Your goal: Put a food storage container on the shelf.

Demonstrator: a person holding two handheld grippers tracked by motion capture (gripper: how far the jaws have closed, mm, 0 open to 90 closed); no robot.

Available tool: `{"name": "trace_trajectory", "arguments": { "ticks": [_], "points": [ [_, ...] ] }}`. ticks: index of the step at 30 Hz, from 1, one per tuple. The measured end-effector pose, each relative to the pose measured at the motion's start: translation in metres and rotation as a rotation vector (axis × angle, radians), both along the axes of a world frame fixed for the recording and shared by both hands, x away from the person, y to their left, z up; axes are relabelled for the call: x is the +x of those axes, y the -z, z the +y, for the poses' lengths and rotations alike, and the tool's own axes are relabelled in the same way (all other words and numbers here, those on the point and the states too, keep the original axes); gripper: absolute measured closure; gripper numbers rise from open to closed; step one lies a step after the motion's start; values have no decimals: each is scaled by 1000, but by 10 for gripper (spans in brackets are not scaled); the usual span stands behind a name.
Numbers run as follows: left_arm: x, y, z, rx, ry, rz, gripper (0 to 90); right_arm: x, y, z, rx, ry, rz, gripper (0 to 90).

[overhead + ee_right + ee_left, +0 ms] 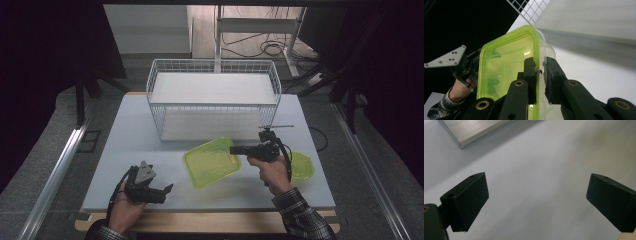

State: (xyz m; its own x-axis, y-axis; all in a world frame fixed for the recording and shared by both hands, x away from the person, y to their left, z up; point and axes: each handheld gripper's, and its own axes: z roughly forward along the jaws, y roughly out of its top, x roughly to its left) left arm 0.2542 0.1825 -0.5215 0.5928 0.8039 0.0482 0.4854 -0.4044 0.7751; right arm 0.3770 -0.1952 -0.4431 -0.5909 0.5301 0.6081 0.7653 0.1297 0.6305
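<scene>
Container (212, 162) before basket (213, 100) — lid (301, 166) right

Wire basket (212, 100) blocks the table's (125, 165) far middle; nearer left side seems open.

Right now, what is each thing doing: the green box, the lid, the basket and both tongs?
Green box: tilted, wall pinched by the right tongs, no lid on.
Lid: flat on the table, right of the box.
Basket: upright, nothing inside.
Left tongs: open, holding nothing.
Right tongs: shut on the box's wall.
</scene>
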Motion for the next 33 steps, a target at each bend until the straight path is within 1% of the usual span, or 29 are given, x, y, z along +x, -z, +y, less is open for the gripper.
{"name": "trace_trajectory", "arguments": {
  "ticks": [2,5,10,12,15,18,19,20,24,30,33],
  "points": [
    [0,0,0,0,-1,-4,38,1,-6,-1,4,5,-6,800],
    [0,-1,1,-14,-3,-7,35,3,-14,-1,15,8,-13,800],
    [0,-1,2,-21,-3,-11,29,6,-32,-1,29,16,-45,799],
    [0,-1,2,-17,-3,-10,28,8,-40,-1,36,26,-63,800],
    [0,-1,2,-16,-2,-11,28,11,-51,-1,39,39,-74,799],
    [0,-1,1,-14,-1,-10,28,15,-59,-1,49,50,-87,800],
    [0,-1,1,-14,-1,-10,28,15,-59,-1,49,50,-87,800],
    [0,-1,1,-13,0,-9,28,18,-66,-1,57,57,-93,800],
    [1,0,1,-10,3,-5,28,22,-76,-1,64,69,-116,799],
    [1,1,0,-7,4,-3,29,30,-89,-1,83,90,-135,799],
    [1,1,1,-2,5,-2,28,35,-97,0,89,102,-152,799]
  ]
}}
